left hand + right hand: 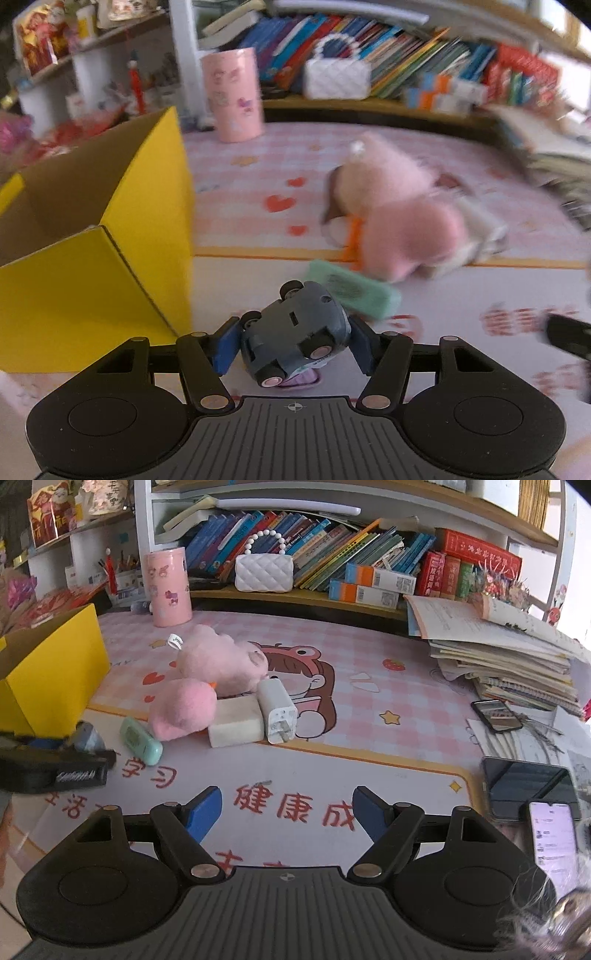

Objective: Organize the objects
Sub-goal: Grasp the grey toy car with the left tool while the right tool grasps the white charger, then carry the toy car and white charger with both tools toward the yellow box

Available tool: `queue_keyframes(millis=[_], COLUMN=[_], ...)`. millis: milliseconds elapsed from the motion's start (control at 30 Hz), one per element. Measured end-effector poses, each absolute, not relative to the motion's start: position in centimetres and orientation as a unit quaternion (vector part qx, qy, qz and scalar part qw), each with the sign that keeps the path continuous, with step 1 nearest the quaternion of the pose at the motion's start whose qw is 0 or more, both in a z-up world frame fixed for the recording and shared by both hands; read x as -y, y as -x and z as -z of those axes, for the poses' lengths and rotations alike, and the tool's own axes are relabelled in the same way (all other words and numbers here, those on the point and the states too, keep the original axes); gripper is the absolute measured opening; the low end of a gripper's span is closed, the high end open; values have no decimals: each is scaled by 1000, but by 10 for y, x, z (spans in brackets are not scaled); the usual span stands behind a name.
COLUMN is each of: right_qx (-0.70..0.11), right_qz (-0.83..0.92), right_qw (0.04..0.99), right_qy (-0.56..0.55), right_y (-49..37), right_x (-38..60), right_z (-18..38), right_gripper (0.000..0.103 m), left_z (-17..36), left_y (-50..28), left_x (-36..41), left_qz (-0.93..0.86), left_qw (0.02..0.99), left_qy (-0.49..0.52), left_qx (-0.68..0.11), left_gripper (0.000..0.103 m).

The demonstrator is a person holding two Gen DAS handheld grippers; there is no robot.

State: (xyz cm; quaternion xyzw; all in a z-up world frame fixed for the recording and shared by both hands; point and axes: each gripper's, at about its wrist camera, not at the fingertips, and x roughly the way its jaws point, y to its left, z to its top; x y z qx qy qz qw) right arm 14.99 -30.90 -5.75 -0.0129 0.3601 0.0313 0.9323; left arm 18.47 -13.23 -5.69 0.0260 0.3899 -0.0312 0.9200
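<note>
My left gripper is shut on a grey toy car, held underside up above the desk mat, just right of the open yellow box. The box also shows in the right wrist view, with the left gripper and the car in front of it. A green eraser-like case, a pink plush toy, a white block and a white charger lie on the mat. My right gripper is open and empty above the mat's near edge.
A pink cylinder tin and a white quilted purse stand at the back by a shelf of books. A stack of papers and three phones lie at the right.
</note>
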Motion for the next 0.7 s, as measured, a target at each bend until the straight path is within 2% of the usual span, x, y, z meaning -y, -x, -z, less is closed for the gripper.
queue_keyframes(millis=[100,167,200,233,400,500,700], right_qx=[-361,-360,-361,-363,-342,-345,-357], right_qz=[-36,-38,-38,-37,-49,-58,-66], right_qw=[932,932,931,930,938,937,931], right_qy=[-5,-19,-27,-36,-11,6,30], right_y=[-165,-179,-185,-193,-231,-253,-277], right_x=[310,312,313,315,312,309,305], right_z=[60,63,64,65,68,71,81], right_gripper=[74,63,52,48,41,30,26], left_z=[42,34,31,29,22,20,16], left_y=[-172,-165,-163,-161,-153,-147,-138], left_x=[131,129,127,125,109,101,93], left_qz=[70,83,86,87,90,97,94], left_qw=[923,924,924,923,916,913,918], left_qy=[-1,15,22,30,70,88,93], left_qx=[-378,-373,-372,-373,-384,-386,-374], left_gripper=[60,60,60,60,60,60,60])
